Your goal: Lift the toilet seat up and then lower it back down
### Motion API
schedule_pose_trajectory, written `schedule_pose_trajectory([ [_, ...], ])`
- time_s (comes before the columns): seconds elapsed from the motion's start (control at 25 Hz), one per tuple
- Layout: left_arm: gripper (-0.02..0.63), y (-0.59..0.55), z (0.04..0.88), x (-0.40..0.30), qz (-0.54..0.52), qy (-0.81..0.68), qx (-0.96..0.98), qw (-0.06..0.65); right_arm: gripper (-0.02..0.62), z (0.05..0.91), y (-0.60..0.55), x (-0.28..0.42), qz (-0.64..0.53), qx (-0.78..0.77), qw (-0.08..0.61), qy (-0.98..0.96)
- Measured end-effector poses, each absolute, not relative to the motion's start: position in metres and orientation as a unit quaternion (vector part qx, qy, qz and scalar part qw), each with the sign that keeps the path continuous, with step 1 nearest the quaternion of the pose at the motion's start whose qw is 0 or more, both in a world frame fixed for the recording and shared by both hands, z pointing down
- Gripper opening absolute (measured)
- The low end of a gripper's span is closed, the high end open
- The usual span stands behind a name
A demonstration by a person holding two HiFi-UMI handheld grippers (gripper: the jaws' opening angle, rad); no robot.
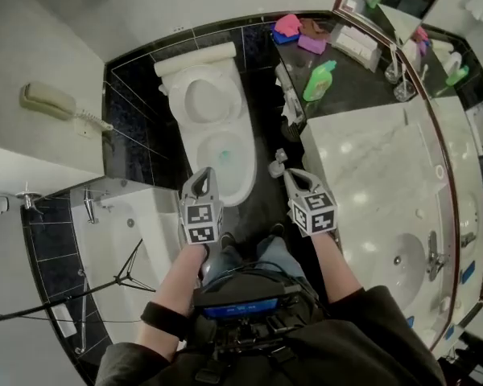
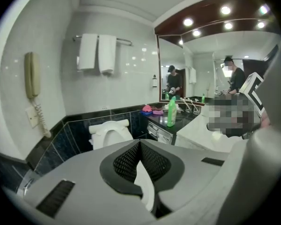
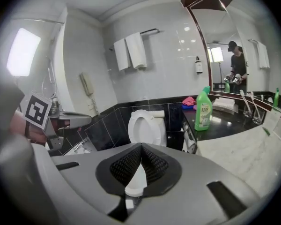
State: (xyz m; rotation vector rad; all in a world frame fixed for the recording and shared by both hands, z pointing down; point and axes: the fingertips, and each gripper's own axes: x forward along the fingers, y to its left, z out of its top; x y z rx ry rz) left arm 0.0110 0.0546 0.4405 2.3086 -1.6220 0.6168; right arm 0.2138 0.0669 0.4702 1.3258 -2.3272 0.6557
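Note:
The white toilet [image 1: 212, 127] stands against the dark tiled wall, ahead of both grippers. Its seat [image 1: 204, 100] is raised and leans back on the tank, so the bowl [image 1: 225, 158] with its water is uncovered. The upright seat [image 3: 145, 127] shows as an oval ring in the right gripper view, and the seat [image 2: 110, 136] also appears in the left gripper view. My left gripper [image 1: 202, 176] hovers over the bowl's near rim, shut and empty. My right gripper [image 1: 293, 176] is beside the bowl over the dark floor, also shut and empty. Neither touches the toilet.
A marble counter [image 1: 370, 175] with a sink runs along the right, and a green bottle [image 1: 319, 81] and pink cloths [image 1: 290, 27] sit on its dark far end. A bathtub [image 1: 117, 240] lies at the left. A wall phone [image 1: 48, 101] and hanging towels [image 2: 97, 53] are on the walls.

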Motion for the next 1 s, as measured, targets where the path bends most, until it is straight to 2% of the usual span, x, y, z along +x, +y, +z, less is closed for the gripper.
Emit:
schedule_pose_trajectory([
  [0.2, 0.000, 0.084, 0.436, -0.080, 0.214, -0.621, 0.743, 0.130, 0.003, 0.454, 0.067, 0.136, 0.212, 0.418, 0.193, -0.862],
  [0.44, 0.000, 0.100, 0.439, -0.141, 0.205, -0.652, 0.717, 0.135, 0.003, 0.446, 0.074, 0.071, 0.197, 0.379, 0.201, -0.881],
  [1.0, 0.000, 0.082, 0.427, -0.155, 0.200, -0.609, 0.758, 0.122, 0.003, 0.430, 0.086, 0.019, 0.199, 0.393, 0.194, -0.877],
])
